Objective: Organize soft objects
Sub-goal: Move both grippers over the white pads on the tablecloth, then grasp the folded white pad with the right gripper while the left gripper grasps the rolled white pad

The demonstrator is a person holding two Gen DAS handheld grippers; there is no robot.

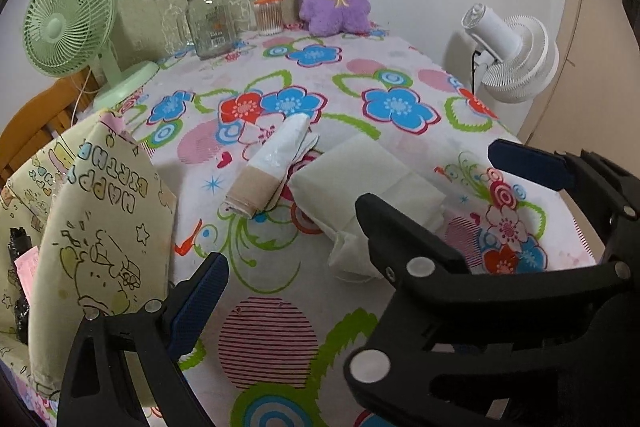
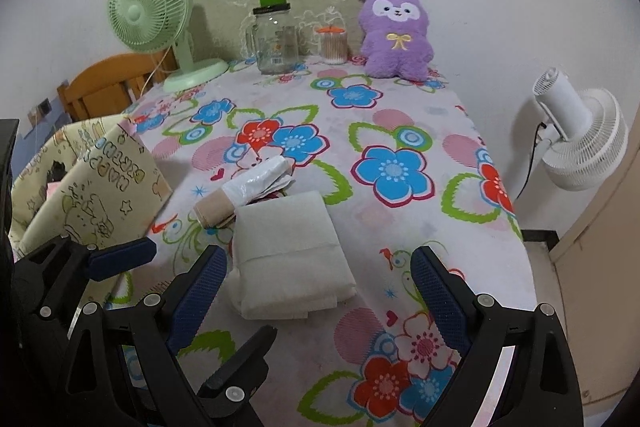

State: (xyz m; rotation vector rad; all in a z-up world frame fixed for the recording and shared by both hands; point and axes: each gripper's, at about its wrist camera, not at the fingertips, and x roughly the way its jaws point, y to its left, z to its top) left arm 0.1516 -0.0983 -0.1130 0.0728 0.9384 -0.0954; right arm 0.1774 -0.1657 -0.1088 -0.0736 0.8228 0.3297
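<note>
A folded white cloth (image 2: 290,251) lies flat on the flowered tablecloth (image 2: 400,115), just beside a rolled bundle (image 2: 244,193) and near the open gift bag (image 2: 100,187) at the left edge of the table. The right gripper (image 2: 320,291) hangs just before the cloth with its fingers wide open and empty, and the left gripper (image 1: 360,179) is also open and holds nothing. I judge the cloth light, soft and floppy, so a pinch across its thick folded edge should keep the layers together.
</note>
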